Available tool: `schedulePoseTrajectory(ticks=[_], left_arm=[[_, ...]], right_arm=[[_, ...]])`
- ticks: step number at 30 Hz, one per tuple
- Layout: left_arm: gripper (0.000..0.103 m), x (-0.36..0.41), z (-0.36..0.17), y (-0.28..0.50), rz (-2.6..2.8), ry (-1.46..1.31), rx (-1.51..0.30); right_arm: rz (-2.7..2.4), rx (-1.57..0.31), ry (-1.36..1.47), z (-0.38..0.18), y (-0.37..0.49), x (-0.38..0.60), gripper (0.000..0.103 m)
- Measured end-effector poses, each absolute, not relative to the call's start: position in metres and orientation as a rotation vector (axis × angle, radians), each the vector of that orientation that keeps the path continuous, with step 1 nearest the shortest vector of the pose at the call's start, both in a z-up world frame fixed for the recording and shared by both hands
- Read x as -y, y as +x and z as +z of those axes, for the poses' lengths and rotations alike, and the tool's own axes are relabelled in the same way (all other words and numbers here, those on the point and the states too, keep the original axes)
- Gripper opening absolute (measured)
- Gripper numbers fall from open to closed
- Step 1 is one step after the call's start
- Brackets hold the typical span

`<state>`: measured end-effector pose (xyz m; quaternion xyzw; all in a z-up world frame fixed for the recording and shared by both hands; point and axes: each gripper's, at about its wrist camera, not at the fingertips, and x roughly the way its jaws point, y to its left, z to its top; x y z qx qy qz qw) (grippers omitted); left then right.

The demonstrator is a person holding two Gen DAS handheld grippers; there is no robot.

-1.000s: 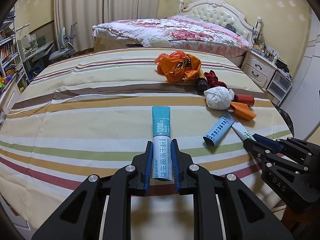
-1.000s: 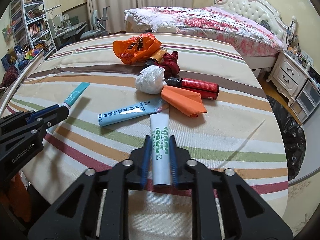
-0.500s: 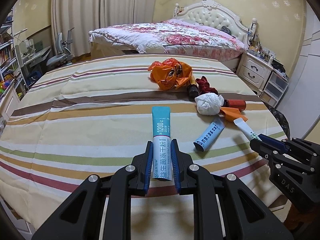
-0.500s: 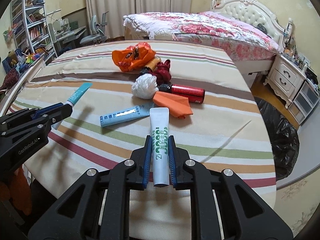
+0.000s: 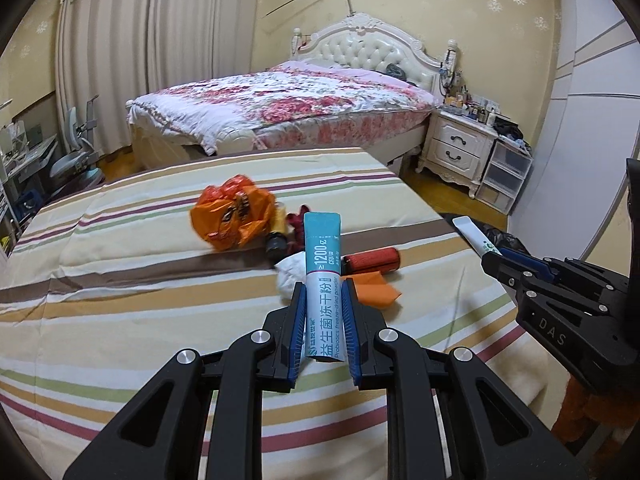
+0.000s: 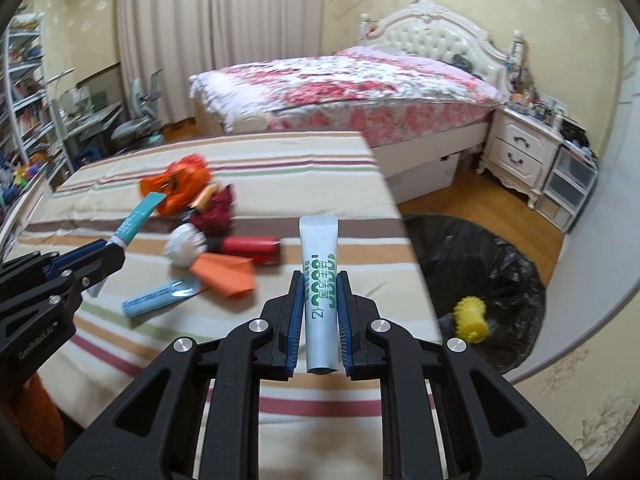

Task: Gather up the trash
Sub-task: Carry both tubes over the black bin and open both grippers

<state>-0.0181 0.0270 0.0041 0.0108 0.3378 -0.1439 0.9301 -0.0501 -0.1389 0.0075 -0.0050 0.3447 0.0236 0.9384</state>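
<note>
The left gripper's [image 5: 323, 320] fingers [image 5: 298, 330] are clenched on a teal tube [image 5: 323, 280], the right gripper's [image 6: 319, 320] on a white tube [image 6: 319, 276]; both tubes are lifted clear of the striped tabletop [image 6: 328, 168]. To finish well, the right should likely swing over the black trash bag [image 6: 492, 264] on the floor, get well inside its rim, then release; the left after it.
</note>
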Motion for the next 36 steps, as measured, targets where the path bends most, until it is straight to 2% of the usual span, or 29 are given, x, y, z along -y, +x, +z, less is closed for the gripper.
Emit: schedulePoseTrajectory(ticks=[17,31,34,36], left_arm=[[0.019,0.117,-0.011,0.048,-0.490,0.109,-0.705],[0.019,0.174,-0.033,0.085,-0.479,0.166,-0.757],[0.021,0.181,-0.037,0.090,-0.477,0.179,-0.775],[0.035,0.183,-0.040,0.090,-0.475,0.185,-0.787]], right_arm=[[-0.214,-0.687,0.095,-0.013,-0.003,0.260,0.016],[-0.244,-0.712,0.182,-0.035,0.032,0.300,0.017],[-0.255,-0.713,0.193,-0.038,0.035,0.305,0.019],[-0.271,-0.708,0.203,-0.040,0.035,0.309,0.029]])
